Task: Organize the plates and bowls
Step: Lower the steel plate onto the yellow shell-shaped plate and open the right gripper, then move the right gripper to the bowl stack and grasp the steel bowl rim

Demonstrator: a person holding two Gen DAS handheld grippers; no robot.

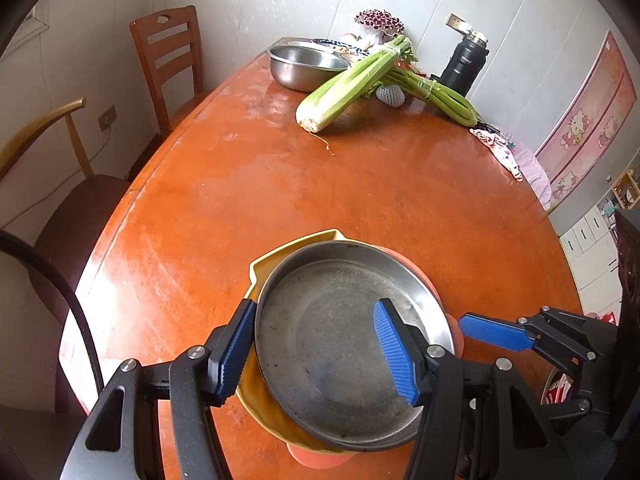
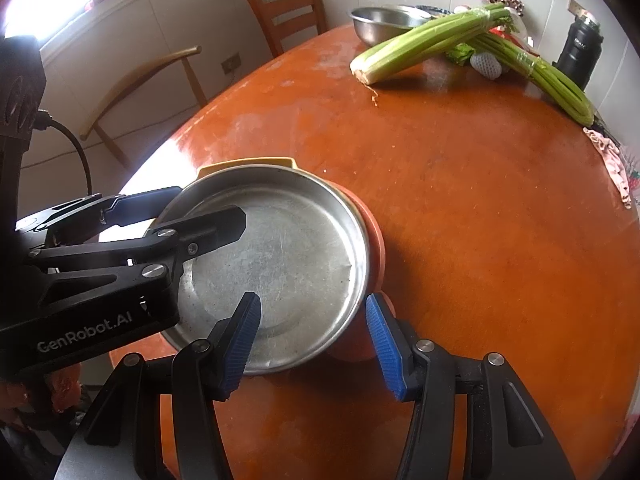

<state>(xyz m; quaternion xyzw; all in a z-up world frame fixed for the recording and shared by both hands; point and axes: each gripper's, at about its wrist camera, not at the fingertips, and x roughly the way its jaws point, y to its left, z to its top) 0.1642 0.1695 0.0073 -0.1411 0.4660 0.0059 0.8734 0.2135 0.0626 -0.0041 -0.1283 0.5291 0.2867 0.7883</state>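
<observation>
A round steel plate (image 1: 336,336) lies on top of a yellow dish (image 1: 256,268), which lies on an orange plate (image 1: 320,458), stacked on the near part of the round wooden table (image 1: 280,184). My left gripper (image 1: 316,350) is open, with one finger outside the steel plate's left rim and the other over its inside. My right gripper (image 2: 314,346) is open and straddles the steel plate's (image 2: 280,256) near right rim. The yellow dish (image 2: 248,163) and orange plate (image 2: 374,240) peek out beneath. The left gripper also shows in the right wrist view (image 2: 188,210).
A steel bowl (image 1: 300,66) with more dishes behind it stands at the table's far edge. Two celery bunches (image 1: 360,80), a black flask (image 1: 466,64) and a pink cloth (image 1: 498,148) lie at the far right. Two chairs (image 1: 168,56) stand to the left.
</observation>
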